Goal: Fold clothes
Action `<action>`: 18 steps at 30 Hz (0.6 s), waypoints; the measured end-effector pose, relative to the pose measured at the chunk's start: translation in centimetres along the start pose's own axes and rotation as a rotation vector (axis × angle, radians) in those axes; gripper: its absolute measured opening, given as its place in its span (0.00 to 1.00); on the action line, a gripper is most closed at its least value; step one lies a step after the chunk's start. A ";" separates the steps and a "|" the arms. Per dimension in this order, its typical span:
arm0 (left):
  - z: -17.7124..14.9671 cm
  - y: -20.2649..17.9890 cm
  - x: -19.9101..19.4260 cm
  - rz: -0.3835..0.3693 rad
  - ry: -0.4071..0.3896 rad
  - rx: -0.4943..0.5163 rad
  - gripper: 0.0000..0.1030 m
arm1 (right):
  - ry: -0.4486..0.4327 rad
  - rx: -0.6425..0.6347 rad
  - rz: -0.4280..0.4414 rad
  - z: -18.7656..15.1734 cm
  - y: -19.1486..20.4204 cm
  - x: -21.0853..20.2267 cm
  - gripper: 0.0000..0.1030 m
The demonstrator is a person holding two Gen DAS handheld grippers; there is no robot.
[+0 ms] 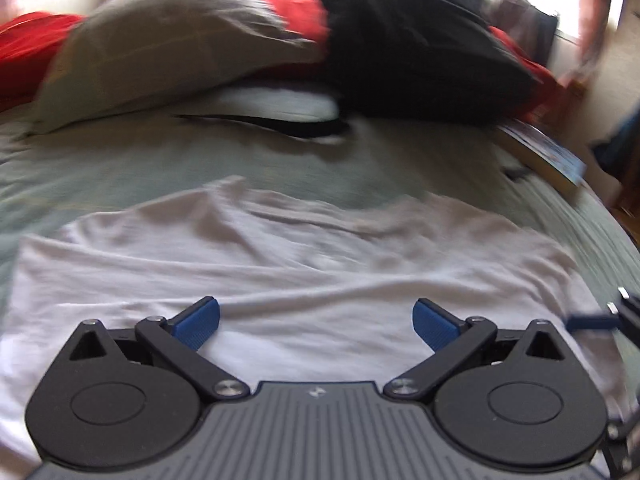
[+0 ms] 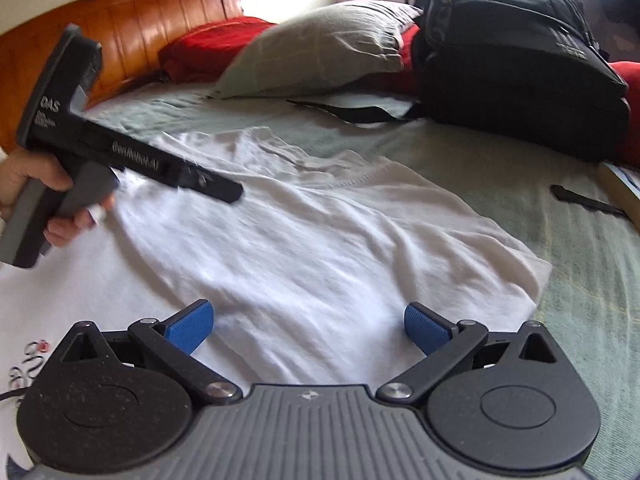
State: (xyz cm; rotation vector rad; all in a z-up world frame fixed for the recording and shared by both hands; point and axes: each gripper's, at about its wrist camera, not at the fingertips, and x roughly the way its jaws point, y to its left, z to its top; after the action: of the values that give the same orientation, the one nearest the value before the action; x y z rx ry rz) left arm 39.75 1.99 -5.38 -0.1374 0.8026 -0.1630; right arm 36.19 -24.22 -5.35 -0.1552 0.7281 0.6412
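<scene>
On the bed's pale green cover [image 2: 500,168] a white T-shirt [image 2: 304,232] lies spread and rumpled, creases running across it, with a bit of print showing at its near left edge. Both grippers hang just over it with nothing between their blue pads: the left gripper [image 1: 316,322] stands spread wide, and so does the right gripper [image 2: 308,326]. Whether the shirt is laid out for folding or already partly doubled over, I can't settle from here; its right edge looks like a layered hem, but the wrinkles confuse it. Any fold would go best, I'd judge, with the cloth smoothed flat and each gripper pinching one edge at matching spots, lifting evenly so the layers land square. Beyond sit a grey pillow [image 2: 320,48] and a black backpack [image 2: 516,60], well clear. The left wrist view is smeared by motion, and the shirt's near part is cut off behind the gripper bodies.
</scene>
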 end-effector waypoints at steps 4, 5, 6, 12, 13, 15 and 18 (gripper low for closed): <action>1.1 1.1 0.9 -0.048 0.012 -0.030 0.99 | 0.000 0.000 -0.006 -0.1 0.1 0.0 1.00; 1.4 1.3 1.2 -0.058 0.017 -0.034 0.99 | 0.000 -0.001 -0.007 -0.1 0.1 0.0 1.00; 1.7 1.6 1.5 -0.068 0.022 -0.038 0.99 | 0.000 0.000 -0.007 -0.1 0.1 0.0 1.00; 3.3 3.1 3.7 -0.109 0.046 -0.070 0.99 | -0.001 0.004 -0.007 -0.1 0.1 0.0 1.00; 3.6 3.3 4.2 -0.104 0.040 -0.072 0.99 | -0.001 0.003 -0.008 -0.1 0.1 0.1 1.00; 4.4 4.0 5.3 -0.080 0.029 -0.091 0.99 | -0.001 0.001 -0.010 -0.1 0.2 0.1 1.00; 5.6 5.5 6.5 -0.055 0.009 -0.158 0.99 | -0.002 -0.006 -0.018 -0.1 0.3 0.2 1.00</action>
State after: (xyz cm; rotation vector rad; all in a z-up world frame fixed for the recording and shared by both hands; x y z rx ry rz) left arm 48.78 6.43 -7.15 -0.3078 0.8208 -0.1522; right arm 36.02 -23.95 -5.54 -0.1667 0.7224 0.6264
